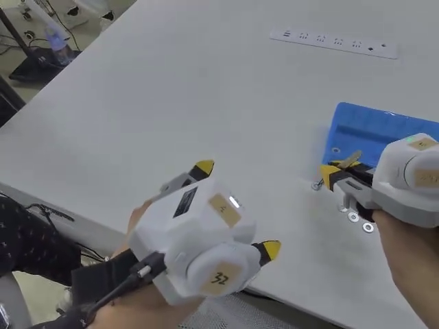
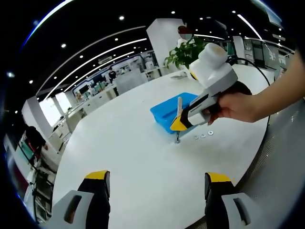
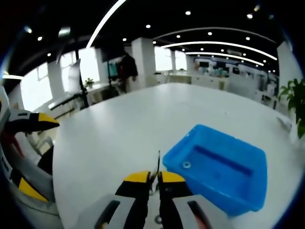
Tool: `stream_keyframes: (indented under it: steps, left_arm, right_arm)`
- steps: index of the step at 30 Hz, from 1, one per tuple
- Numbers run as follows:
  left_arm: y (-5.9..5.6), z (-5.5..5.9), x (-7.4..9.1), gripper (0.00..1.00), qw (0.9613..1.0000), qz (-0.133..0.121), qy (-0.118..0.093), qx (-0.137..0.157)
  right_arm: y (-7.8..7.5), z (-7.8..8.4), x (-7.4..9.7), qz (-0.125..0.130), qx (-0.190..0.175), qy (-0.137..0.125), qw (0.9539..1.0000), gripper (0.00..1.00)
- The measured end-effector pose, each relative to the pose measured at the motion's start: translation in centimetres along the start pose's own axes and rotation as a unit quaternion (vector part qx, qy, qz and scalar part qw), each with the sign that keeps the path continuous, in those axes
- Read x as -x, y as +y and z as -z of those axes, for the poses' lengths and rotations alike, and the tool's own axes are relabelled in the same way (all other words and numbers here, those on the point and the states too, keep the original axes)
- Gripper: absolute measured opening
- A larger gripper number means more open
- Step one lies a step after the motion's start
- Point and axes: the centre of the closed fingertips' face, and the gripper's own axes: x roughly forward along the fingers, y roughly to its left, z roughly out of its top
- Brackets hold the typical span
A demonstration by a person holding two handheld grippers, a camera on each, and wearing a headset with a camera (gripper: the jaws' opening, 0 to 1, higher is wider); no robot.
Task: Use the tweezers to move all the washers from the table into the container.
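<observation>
The right gripper (image 3: 155, 177) has its yellow-tipped jaws pressed together on the tweezers (image 3: 158, 164). These are a thin metal pair whose points reach down to the table (image 1: 206, 89), just beside the near corner of the container (image 3: 224, 171). Whether the points hold anything is too small to tell. The left gripper (image 1: 236, 208) hovers over the table's near edge, well apart from the work, with its jaws wide apart and nothing between them. Smooth white tabletop lies open to the left and beyond, and a white power strip (image 1: 334, 42) sits well past the container. The container is a shallow blue plastic tray with rounded corners and low sloping walls. Three washers (image 1: 353, 216), small flat metal rings, lie in a short row on the table just beside the right gripper, toward the near edge. Another washer (image 3: 186, 165) lies on the container's floor.
</observation>
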Motion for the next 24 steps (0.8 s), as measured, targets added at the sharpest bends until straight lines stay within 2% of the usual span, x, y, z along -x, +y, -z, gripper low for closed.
stream_keyframes:
  steps: [4, 8, 10, 11, 12, 14, 16, 19, 22, 24]
  left_arm:
    - [0.1, 0.0, 0.0, 0.83, 1.0000, -0.002, -0.001, 0.001]
    - [0.1, -0.2, 0.1, 0.83, 1.0000, -0.001, -0.005, 0.003]
    - [-0.3, -0.3, 0.0, 0.87, 0.9999, 0.009, -0.008, 0.001]
    - [-0.9, 0.0, -0.2, 0.90, 0.9997, 0.024, 0.002, -0.001]
    - [-1.2, 0.0, -0.3, 0.94, 0.9995, 0.031, 0.003, 0.001]
    - [-1.6, -0.3, -0.2, 0.97, 0.9991, 0.043, -0.005, -0.001]
    - [-1.8, -0.6, -0.1, 0.98, 0.9988, 0.048, -0.013, 0.000]
    - [-1.9, -0.5, -0.1, 0.99, 0.9987, 0.049, -0.012, 0.004]
    - [-2.0, -1.6, 0.0, 0.99, 0.9973, 0.055, -0.041, 0.026]
    - [-1.9, -1.6, 0.2, 0.99, 0.9975, 0.051, -0.044, 0.022]
  right_arm:
    - [0.7, 0.1, 0.0, -0.006, 0.043, 0.011, 0.9990, 0.03]
    - [1.1, -0.2, 0.4, -0.015, 0.037, 0.014, 0.9991, 0.03]
    - [1.1, -0.7, 0.8, -0.018, 0.036, 0.008, 0.9992, 0.02]
    - [1.2, -1.0, 1.1, -0.022, 0.032, 0.007, 0.9992, 0.02]
    - [1.2, -1.3, 1.4, -0.023, 0.029, 0.004, 0.9993, 0.02]
    - [1.1, -1.8, 2.1, -0.027, 0.019, -0.002, 0.9995, 0.02]
    - [1.1, -2.5, 2.9, -0.028, 0.012, -0.010, 0.9995, 0.02]
    - [0.7, -3.9, 4.0, -0.023, 0.008, -0.025, 0.9994, 0.03]
    - [-0.2, -5.4, 4.7, -0.011, 0.002, -0.046, 0.9989, 0.02]
    - [-0.9, -6.5, 4.9, -0.004, 0.001, -0.057, 0.9984, 0.03]
